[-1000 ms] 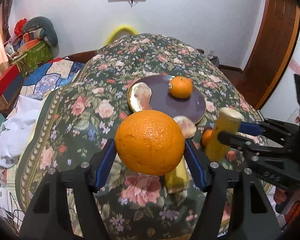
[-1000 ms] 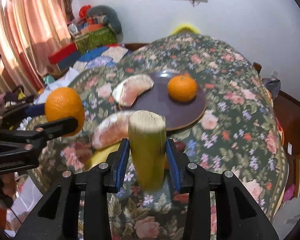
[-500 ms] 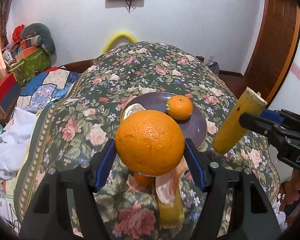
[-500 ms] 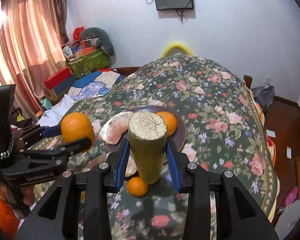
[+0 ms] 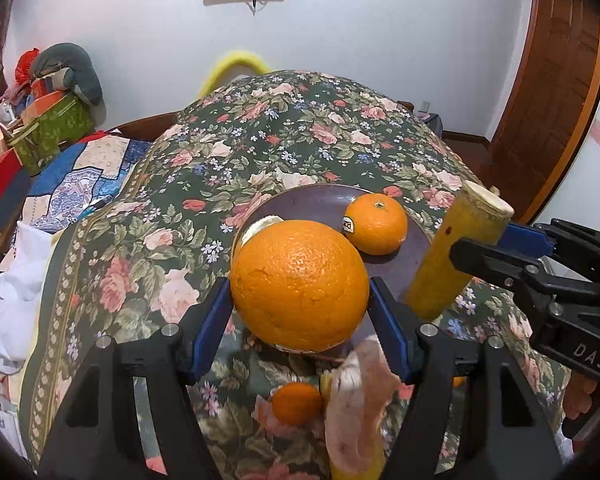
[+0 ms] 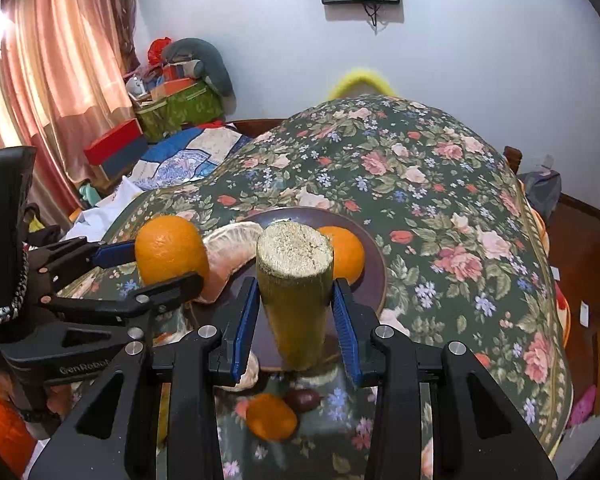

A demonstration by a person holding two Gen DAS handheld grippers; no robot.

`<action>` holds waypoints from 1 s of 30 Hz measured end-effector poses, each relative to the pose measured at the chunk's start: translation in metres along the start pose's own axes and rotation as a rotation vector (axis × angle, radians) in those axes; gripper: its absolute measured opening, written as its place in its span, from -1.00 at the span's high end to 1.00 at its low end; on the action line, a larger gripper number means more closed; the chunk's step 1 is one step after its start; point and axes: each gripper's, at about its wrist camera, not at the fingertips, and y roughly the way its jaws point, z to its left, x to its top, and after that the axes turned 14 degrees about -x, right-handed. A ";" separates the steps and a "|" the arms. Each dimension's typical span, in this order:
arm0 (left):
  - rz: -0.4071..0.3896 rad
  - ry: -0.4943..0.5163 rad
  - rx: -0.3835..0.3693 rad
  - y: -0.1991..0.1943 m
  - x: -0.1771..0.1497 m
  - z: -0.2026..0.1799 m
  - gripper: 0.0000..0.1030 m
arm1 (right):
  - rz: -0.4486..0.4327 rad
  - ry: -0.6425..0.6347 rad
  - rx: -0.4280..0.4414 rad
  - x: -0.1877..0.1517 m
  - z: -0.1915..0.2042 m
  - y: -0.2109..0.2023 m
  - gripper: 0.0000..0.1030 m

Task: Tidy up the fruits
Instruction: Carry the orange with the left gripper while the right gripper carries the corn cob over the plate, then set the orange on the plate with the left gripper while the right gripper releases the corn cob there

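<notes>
My left gripper (image 5: 300, 308) is shut on a large orange (image 5: 299, 285), held above the near rim of a dark purple plate (image 5: 324, 204). On that plate lie a smaller stickered orange (image 5: 376, 223) and a peeled pomelo segment (image 6: 232, 246). My right gripper (image 6: 294, 312) is shut on a yellow-green sugarcane stick (image 6: 296, 292), upright over the plate's near edge; the same stick (image 5: 452, 256) shows at the right of the left wrist view. A small mandarin (image 6: 271, 416), a dark round fruit (image 6: 306, 399) and another pomelo segment (image 5: 356, 404) lie on the cloth below.
The table wears a dark floral cloth (image 6: 440, 184) that falls away on all sides. Boxes and bags (image 6: 172, 100) are piled at the back left by pink curtains (image 6: 40, 60). A wooden door (image 5: 552, 92) stands at the right.
Both grippers have moved forward over the table with their fruit, so the plate sits closer beneath them. The loose mandarin and pomelo segment now lie below the fingers.
</notes>
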 end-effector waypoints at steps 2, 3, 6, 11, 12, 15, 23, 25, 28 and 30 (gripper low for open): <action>0.003 0.004 0.006 0.006 0.001 0.001 -0.31 | 0.000 -0.002 0.006 0.003 0.001 0.005 0.34; 0.005 0.005 0.008 0.009 0.002 0.002 -0.31 | -0.001 -0.003 0.010 0.004 0.002 0.008 0.34; 0.011 0.001 0.006 0.016 0.003 0.006 -0.31 | 0.001 -0.004 0.017 0.007 0.003 0.017 0.34; 0.017 -0.021 -0.004 0.025 0.004 0.013 -0.31 | 0.009 -0.008 0.032 0.010 0.005 0.031 0.34; 0.013 -0.019 -0.005 0.025 0.004 0.013 -0.31 | 0.011 -0.006 0.036 0.011 0.005 0.033 0.34; 0.010 -0.001 0.002 0.028 0.006 0.011 -0.31 | 0.016 0.004 0.049 0.011 0.005 0.037 0.34; 0.011 0.021 -0.006 0.031 0.009 0.008 -0.31 | 0.015 0.020 0.074 0.013 0.001 0.040 0.34; 0.003 0.021 -0.014 0.030 0.009 0.006 -0.32 | 0.013 0.019 0.067 0.013 0.000 0.039 0.34; -0.015 0.037 -0.008 0.024 0.010 0.001 -0.33 | 0.010 0.020 0.066 0.013 -0.003 0.035 0.34; -0.017 0.045 -0.004 0.021 0.010 -0.002 -0.33 | 0.002 0.019 0.055 0.013 -0.004 0.030 0.34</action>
